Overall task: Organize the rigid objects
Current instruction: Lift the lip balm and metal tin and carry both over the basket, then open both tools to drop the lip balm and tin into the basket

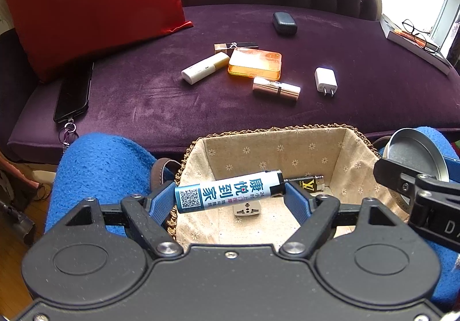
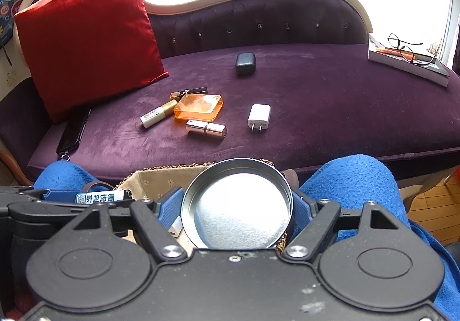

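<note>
Right gripper (image 2: 237,206) was clamped on a round metal tin lid (image 2: 238,206), blue pads touching both sides, held tilted above the lined basket (image 2: 152,181). Left gripper (image 2: 86,196) at lower left gripped a blue-labelled lighter (image 2: 99,196) by its ends. On the purple couch seat (image 2: 316,108) lay an orange case (image 2: 199,107), white charger (image 2: 259,116) and dark case (image 2: 245,63), well apart.
</note>
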A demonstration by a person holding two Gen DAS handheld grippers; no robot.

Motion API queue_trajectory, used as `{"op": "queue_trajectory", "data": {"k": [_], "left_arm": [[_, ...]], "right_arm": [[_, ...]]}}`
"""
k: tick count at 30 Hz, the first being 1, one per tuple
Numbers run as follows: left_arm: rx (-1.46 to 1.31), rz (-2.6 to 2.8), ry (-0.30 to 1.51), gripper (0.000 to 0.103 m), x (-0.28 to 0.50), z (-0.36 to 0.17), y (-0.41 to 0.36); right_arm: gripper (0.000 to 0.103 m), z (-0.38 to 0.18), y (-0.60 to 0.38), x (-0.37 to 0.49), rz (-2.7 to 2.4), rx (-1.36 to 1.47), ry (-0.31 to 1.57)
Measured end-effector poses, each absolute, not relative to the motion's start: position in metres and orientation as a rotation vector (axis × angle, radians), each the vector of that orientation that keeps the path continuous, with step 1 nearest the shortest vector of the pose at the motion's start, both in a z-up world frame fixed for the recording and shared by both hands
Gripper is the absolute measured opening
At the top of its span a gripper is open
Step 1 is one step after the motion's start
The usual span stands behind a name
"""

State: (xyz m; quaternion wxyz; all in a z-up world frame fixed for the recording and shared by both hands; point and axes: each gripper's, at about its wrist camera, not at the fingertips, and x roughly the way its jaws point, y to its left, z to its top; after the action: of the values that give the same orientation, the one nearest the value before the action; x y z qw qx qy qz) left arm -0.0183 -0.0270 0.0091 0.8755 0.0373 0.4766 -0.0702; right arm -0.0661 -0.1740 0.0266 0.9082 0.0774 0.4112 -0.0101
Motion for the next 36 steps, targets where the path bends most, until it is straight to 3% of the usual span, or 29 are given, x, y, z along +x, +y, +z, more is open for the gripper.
{"op": "queue_trajectory", "data": {"k": [20, 36], "left_arm": [[0.089, -0.145, 1.016, 0.077, -0.0163, 0.0056, -0.0274], [0.086, -0.139, 1.034, 0.078, -0.0142, 0.0029, -0.026]], "right_arm": [[0.078, 0.0263, -0.1704, -0.0678, -0.01, 0.132, 0.846], [0.087, 0.0275, -0.17, -0.0686, -0.016, 0.128, 0.843]]}}
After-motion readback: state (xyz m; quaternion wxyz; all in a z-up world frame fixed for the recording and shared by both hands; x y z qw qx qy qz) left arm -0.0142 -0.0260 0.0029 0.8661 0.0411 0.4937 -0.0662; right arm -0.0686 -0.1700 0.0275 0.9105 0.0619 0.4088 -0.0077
